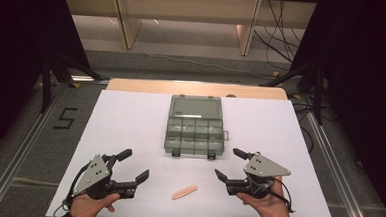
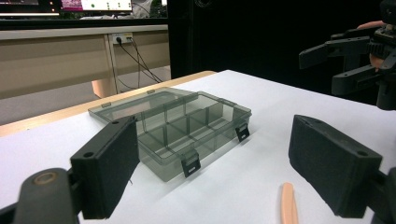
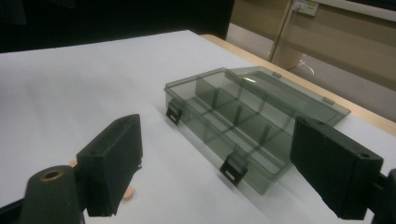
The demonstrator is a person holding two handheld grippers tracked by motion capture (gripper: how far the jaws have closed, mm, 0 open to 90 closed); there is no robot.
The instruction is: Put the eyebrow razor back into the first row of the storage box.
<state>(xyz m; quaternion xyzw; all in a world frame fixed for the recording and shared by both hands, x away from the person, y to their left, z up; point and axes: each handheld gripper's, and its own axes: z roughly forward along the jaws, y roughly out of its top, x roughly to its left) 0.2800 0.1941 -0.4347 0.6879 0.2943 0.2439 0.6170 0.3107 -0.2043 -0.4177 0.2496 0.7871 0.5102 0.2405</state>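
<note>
A smoky clear compartment box (image 1: 195, 126) lies open at the middle of the white table, its lid folded flat behind it; I see it also as the box (image 2: 177, 126) and the box (image 3: 247, 121). A small peach-coloured stick (image 1: 184, 191) lies on the table near the front, between the two hands; the stick (image 2: 289, 205) shows low in the left gripper view, and its end (image 3: 129, 193) peeks out behind a jaw in the right one. My left gripper (image 1: 134, 165) is open and empty, left of the stick. My right gripper (image 1: 228, 164) is open and empty, right of it.
The white table top (image 1: 130, 125) has a wooden strip (image 1: 197, 88) at its far edge. Beyond it stand wooden desk legs (image 1: 125, 25) and loose cables (image 1: 280, 38) on the floor. A floor mark "5" (image 1: 65, 118) lies at the left.
</note>
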